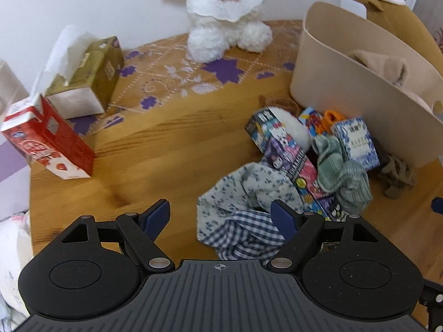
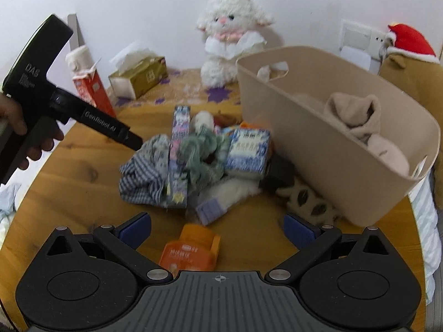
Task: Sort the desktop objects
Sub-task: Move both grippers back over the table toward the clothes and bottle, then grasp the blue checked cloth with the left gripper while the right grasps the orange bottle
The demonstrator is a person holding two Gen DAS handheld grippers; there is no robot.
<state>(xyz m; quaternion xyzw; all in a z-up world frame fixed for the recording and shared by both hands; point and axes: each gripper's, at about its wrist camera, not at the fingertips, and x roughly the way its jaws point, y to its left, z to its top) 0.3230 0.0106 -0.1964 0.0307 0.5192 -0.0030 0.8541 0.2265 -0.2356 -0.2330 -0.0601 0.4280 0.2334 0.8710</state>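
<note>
While both claws hang spread and empty, the left claw (image 1: 220, 217) nears the checked cloth (image 1: 243, 238); next it must pinch that toward the beige bin (image 1: 346, 83).

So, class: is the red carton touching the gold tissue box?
Apart. The left wrist view shows a strip of bare table between the red carton and the gold tissue box.
</note>
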